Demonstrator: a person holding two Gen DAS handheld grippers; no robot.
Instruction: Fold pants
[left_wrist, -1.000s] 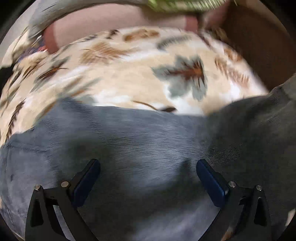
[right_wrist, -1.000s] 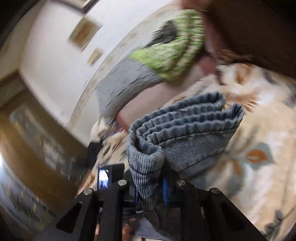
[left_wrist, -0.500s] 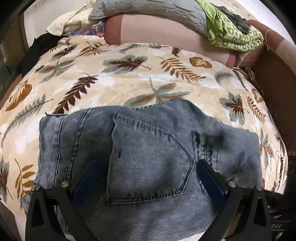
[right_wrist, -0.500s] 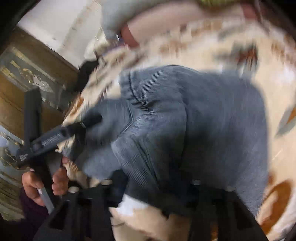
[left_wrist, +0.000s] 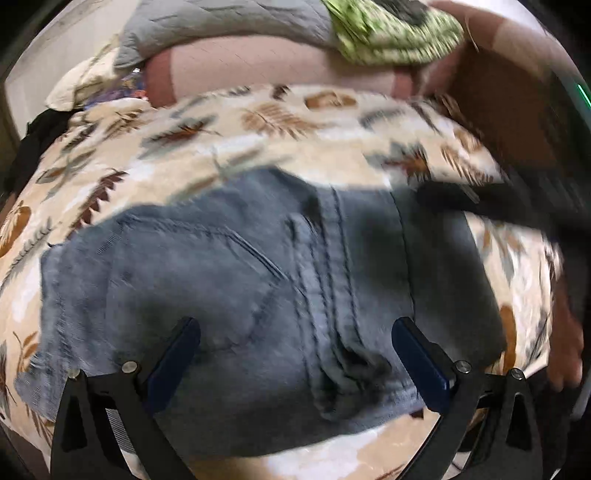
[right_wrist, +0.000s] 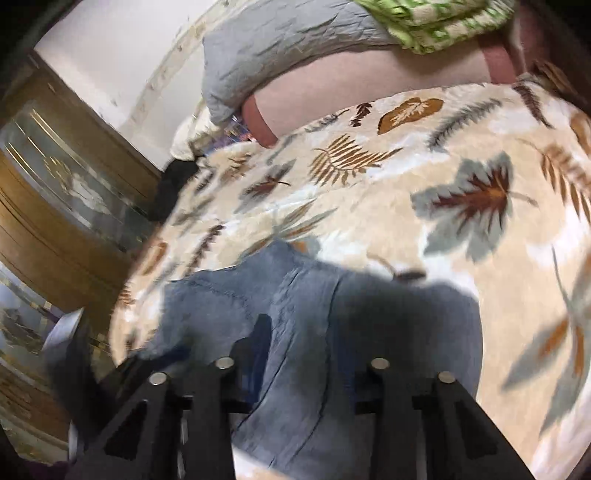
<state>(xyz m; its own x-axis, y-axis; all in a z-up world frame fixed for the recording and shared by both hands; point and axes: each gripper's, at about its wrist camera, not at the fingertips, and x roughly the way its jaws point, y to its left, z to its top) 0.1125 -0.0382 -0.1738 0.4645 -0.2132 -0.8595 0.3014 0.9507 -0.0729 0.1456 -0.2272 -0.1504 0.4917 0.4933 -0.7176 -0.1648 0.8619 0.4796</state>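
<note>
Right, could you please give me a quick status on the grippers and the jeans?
Left gripper open above the jeans. Right gripper closing, grip unclear. Jeans folded on the leaf blanket. Nothing in the way.

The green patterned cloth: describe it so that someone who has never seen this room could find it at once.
Start at the leaf-print blanket that covers the bed, where the folded jeans lie. Behind it runs a pinkish bolster draped with a grey quilt. The green patterned cloth sits bunched beside that quilt, the only bright green thing in view.
</note>
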